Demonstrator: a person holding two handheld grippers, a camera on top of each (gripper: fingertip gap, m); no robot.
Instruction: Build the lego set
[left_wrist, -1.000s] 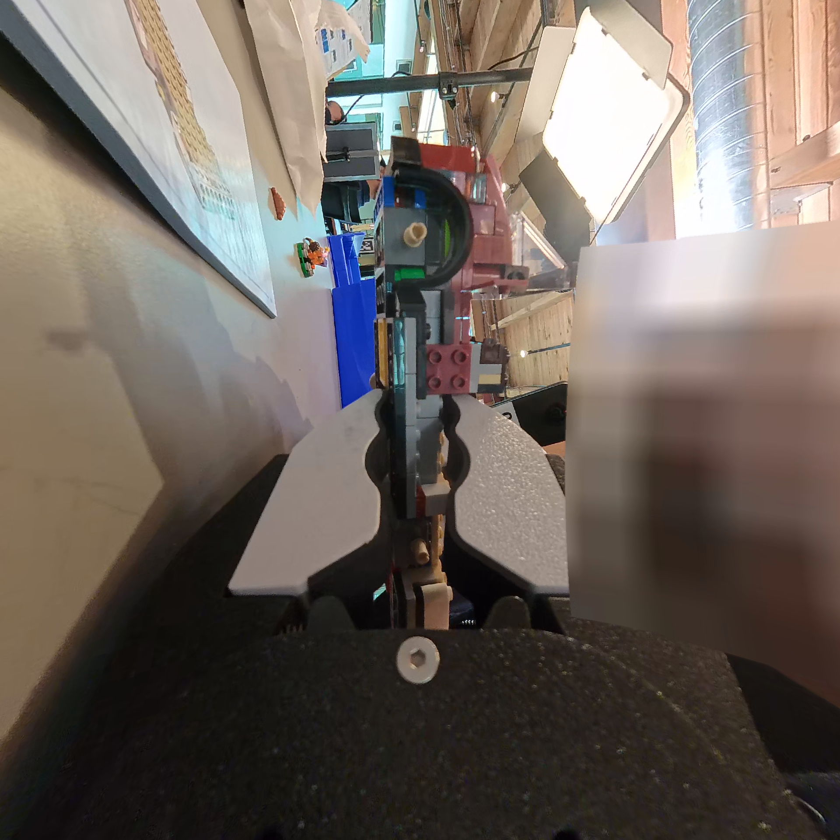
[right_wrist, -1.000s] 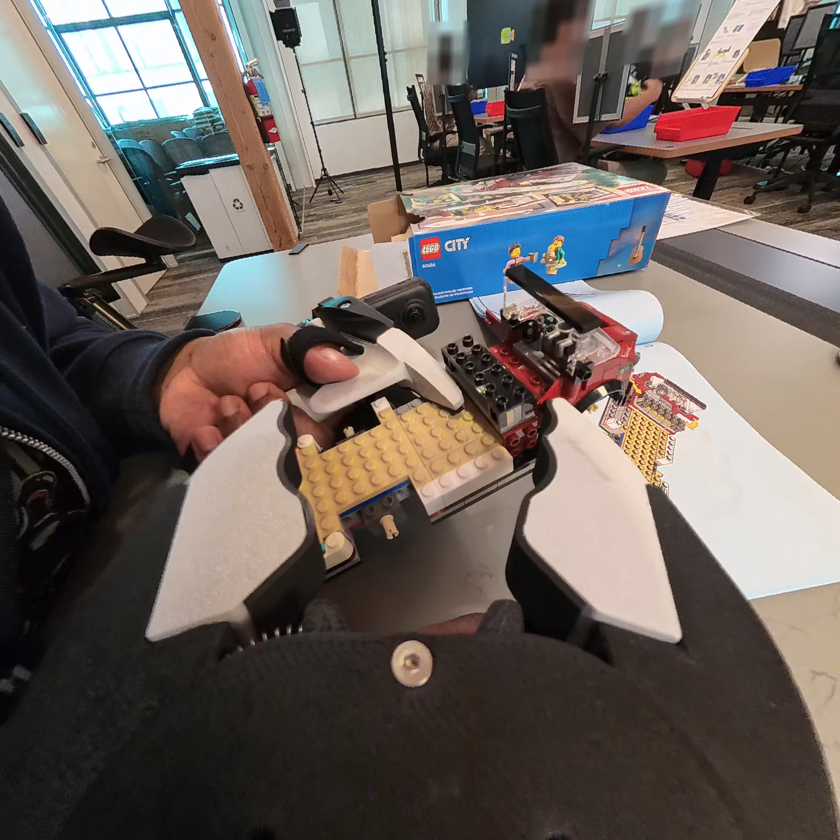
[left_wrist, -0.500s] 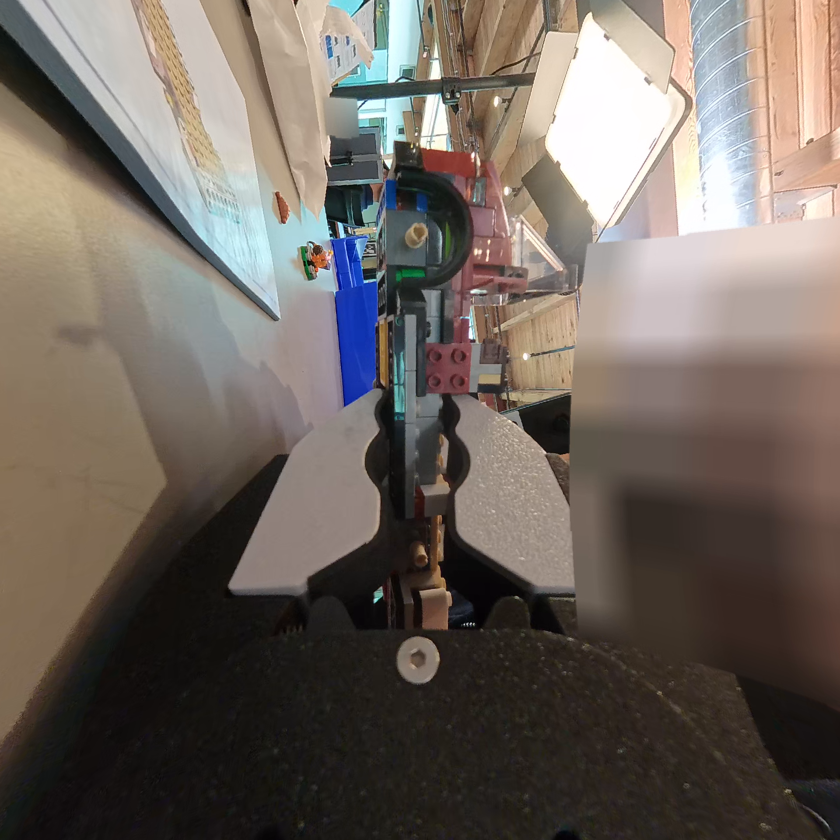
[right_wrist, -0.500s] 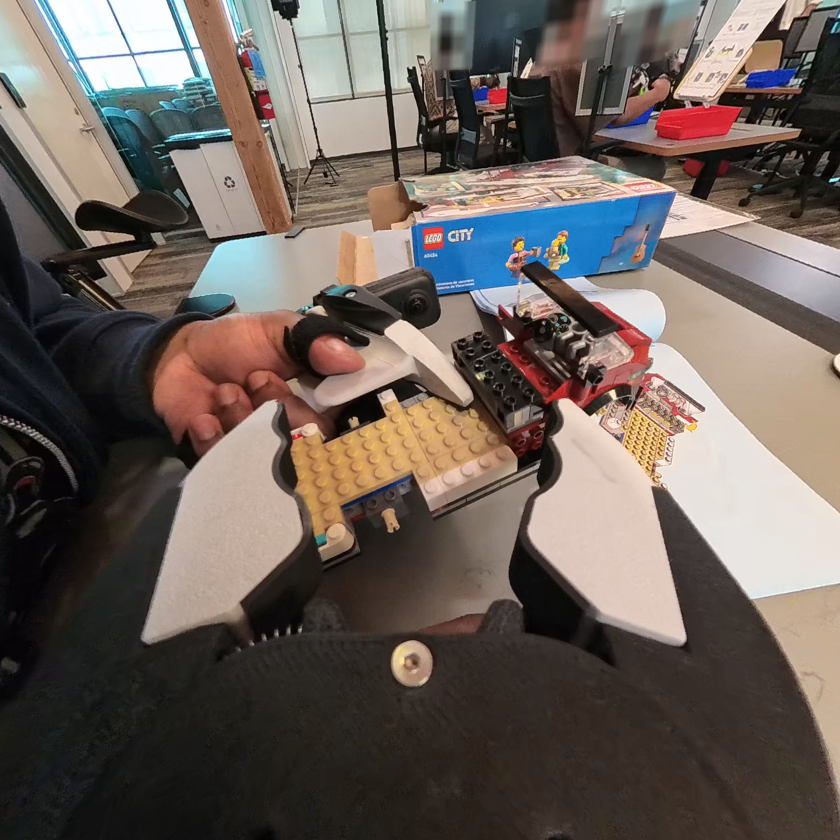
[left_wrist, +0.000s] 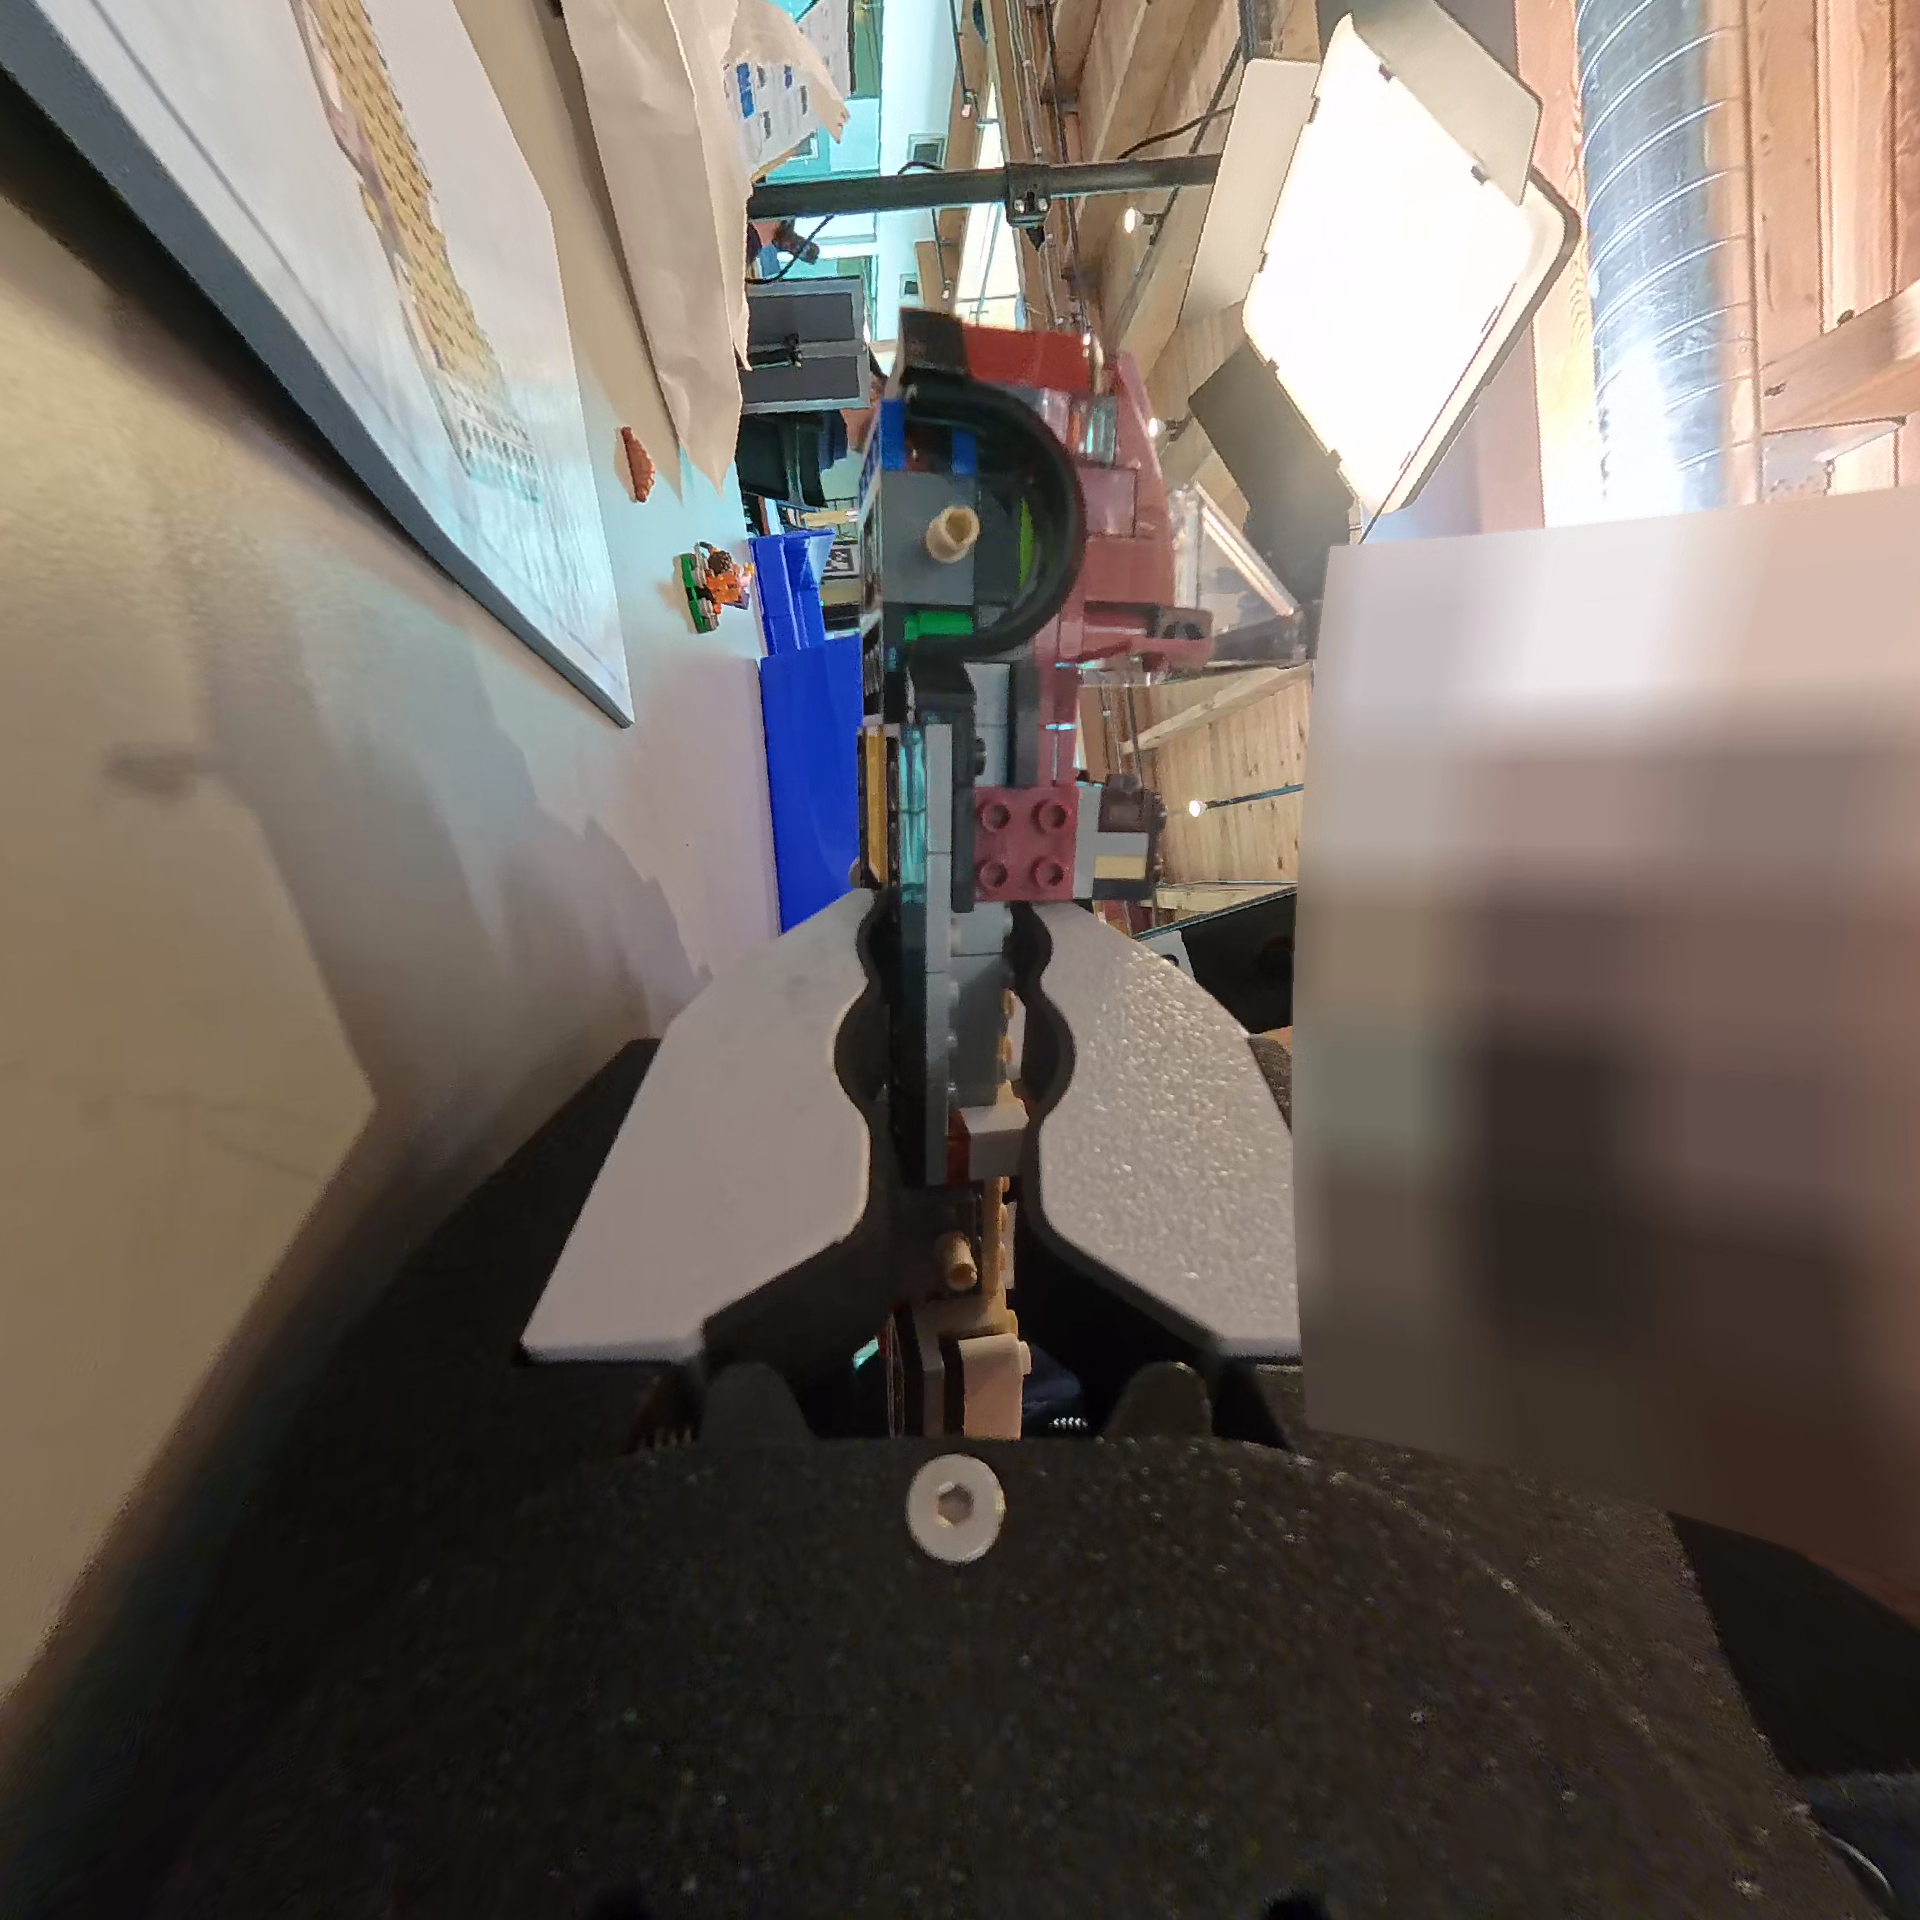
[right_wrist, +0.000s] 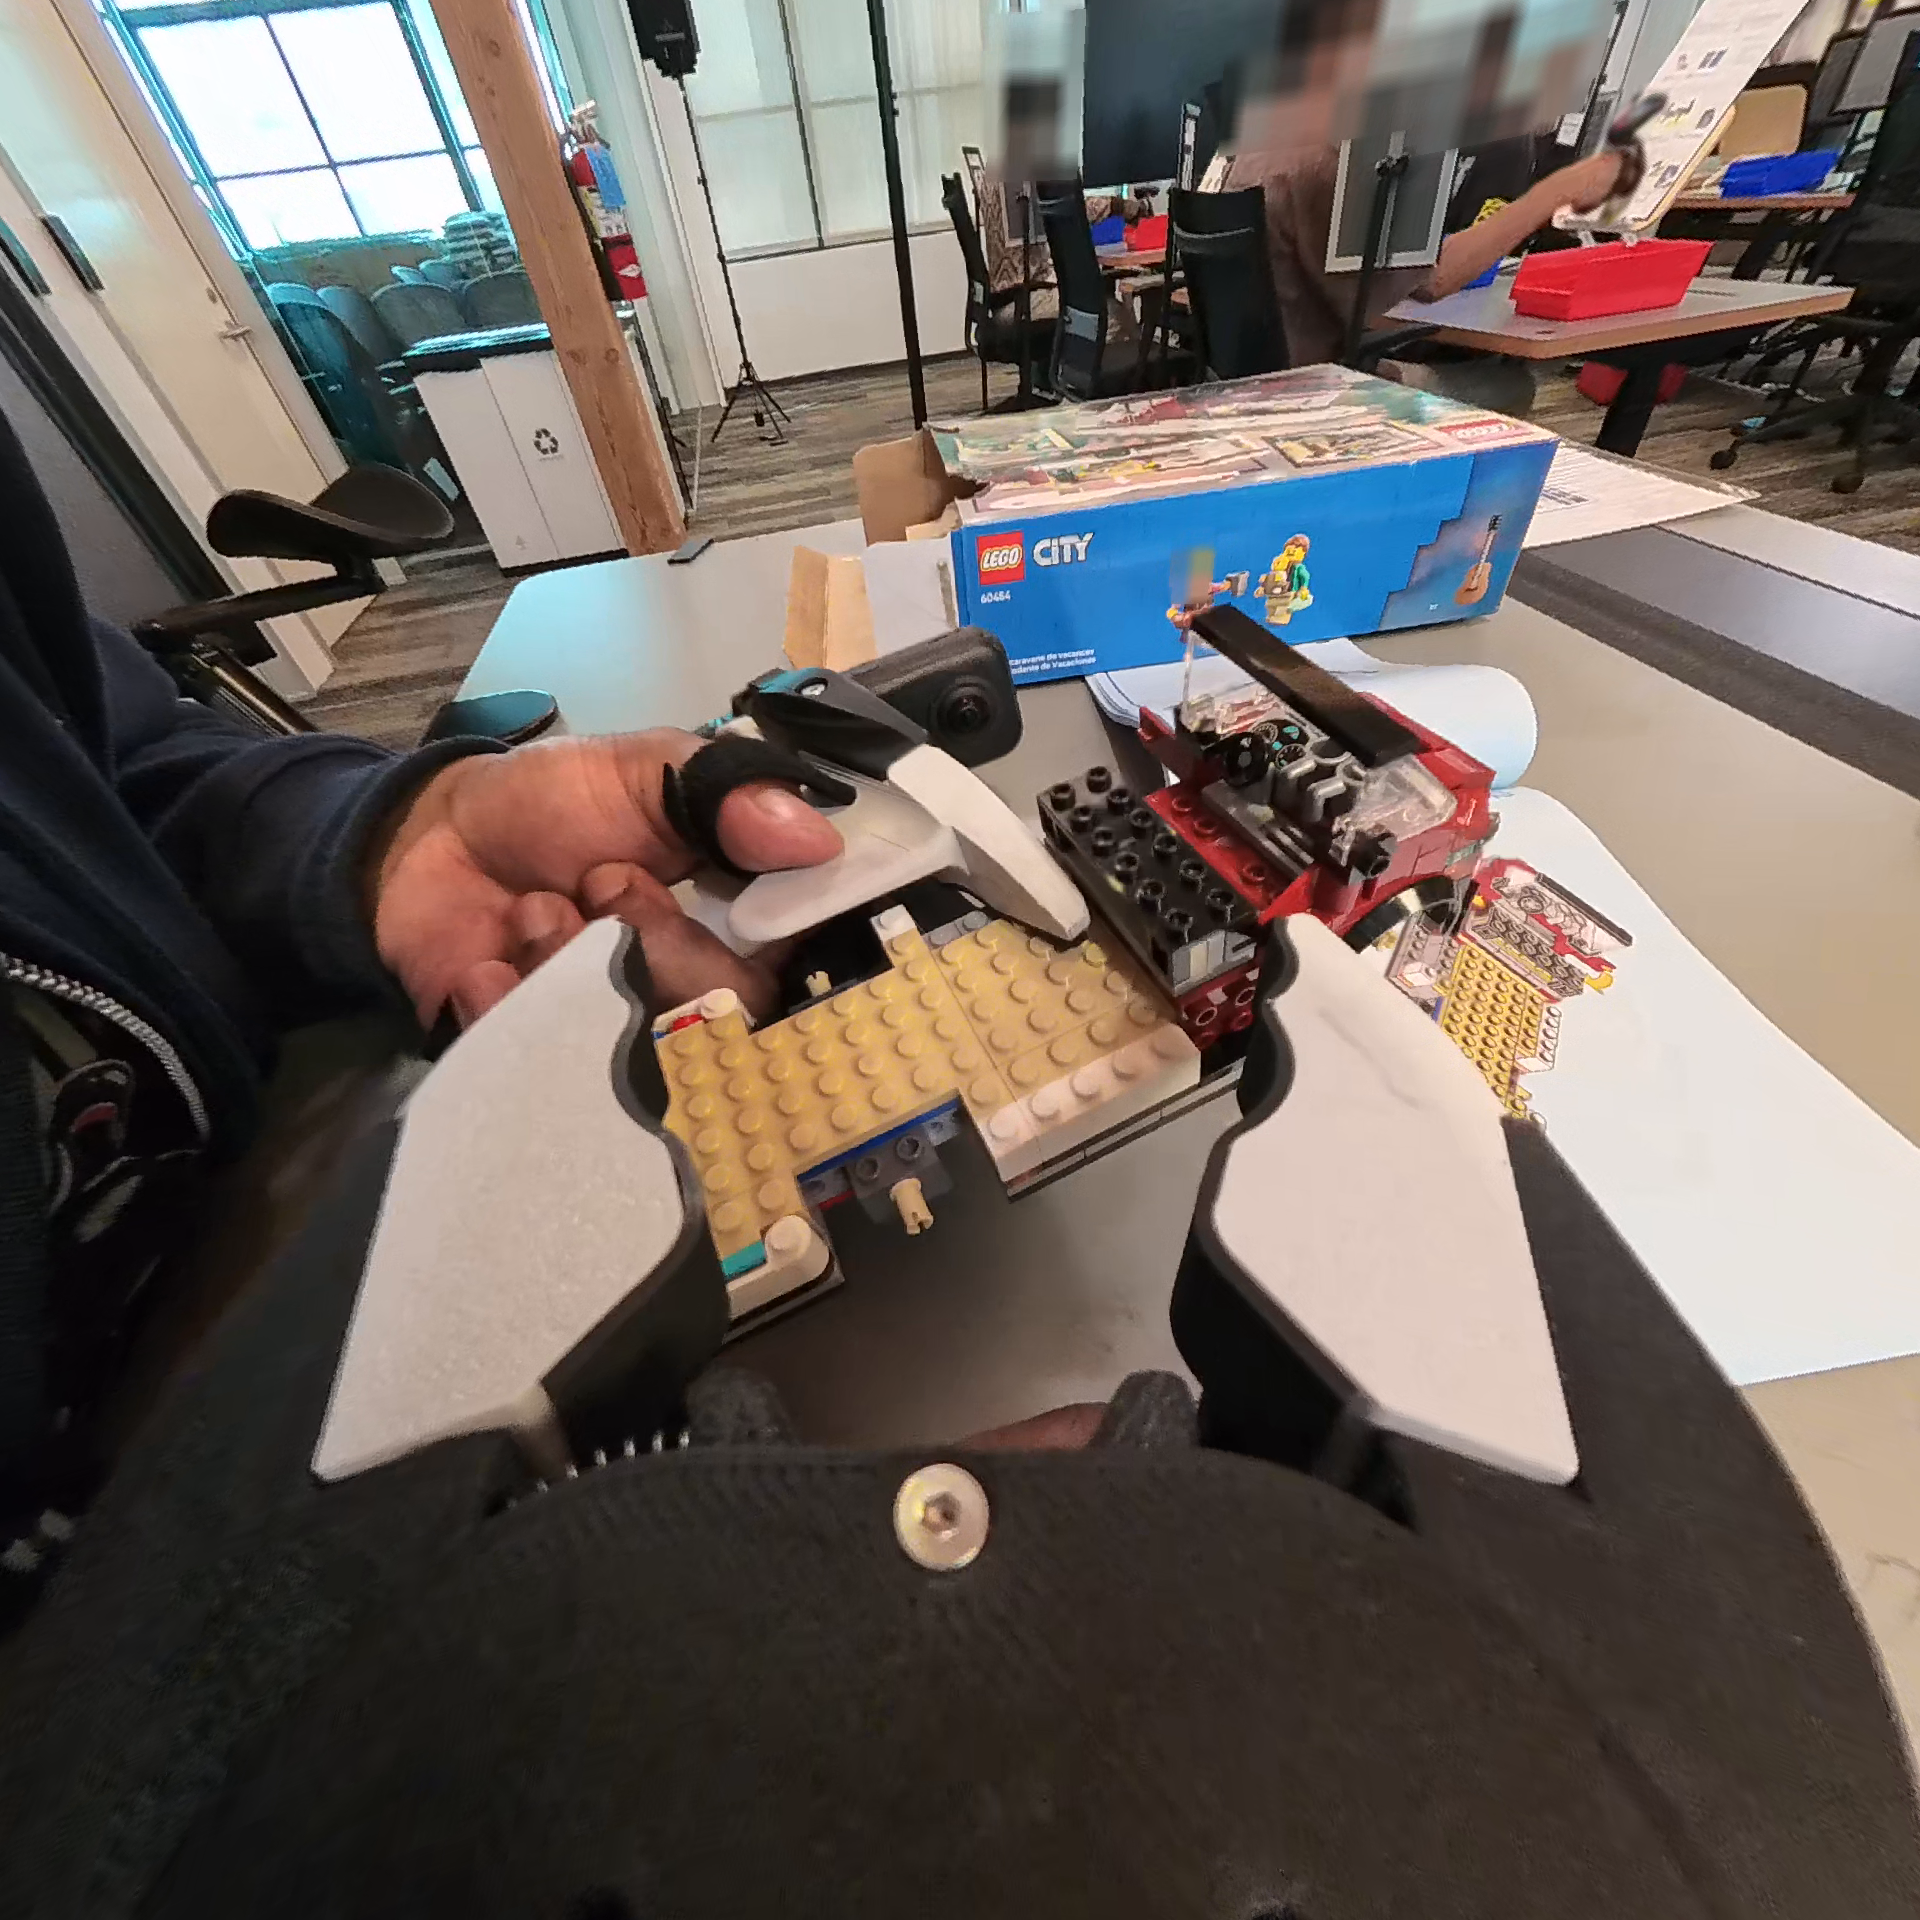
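Note:
A brick-built vehicle with a tan studded floor (right_wrist: 883, 1060), a black block (right_wrist: 1143, 862) and a dark red cab (right_wrist: 1351, 821) is held just above the table. My left gripper (left_wrist: 951, 925) is shut on it. Its pads press the thin edge of the chassis, below a dark red square brick (left_wrist: 1027, 850). In the right wrist view its white finger (right_wrist: 966, 842) lies on the tan floor, held by a hand (right_wrist: 540, 862). My right gripper (right_wrist: 951, 935) is wide open, its fingers standing on either side of the vehicle's near end.
A blue toy box (right_wrist: 1247, 551) lies behind the vehicle on the grey table (right_wrist: 665, 623). A printed building sheet (right_wrist: 1662, 1143) lies at the right, under the cab. A dark sleeve (right_wrist: 125, 883) is at the left. Chairs, desks and a red tray (right_wrist: 1600, 275) stand beyond.
My right gripper's jaws have spread a little wider around the vehicle. My left gripper keeps the same hold and has barely moved.

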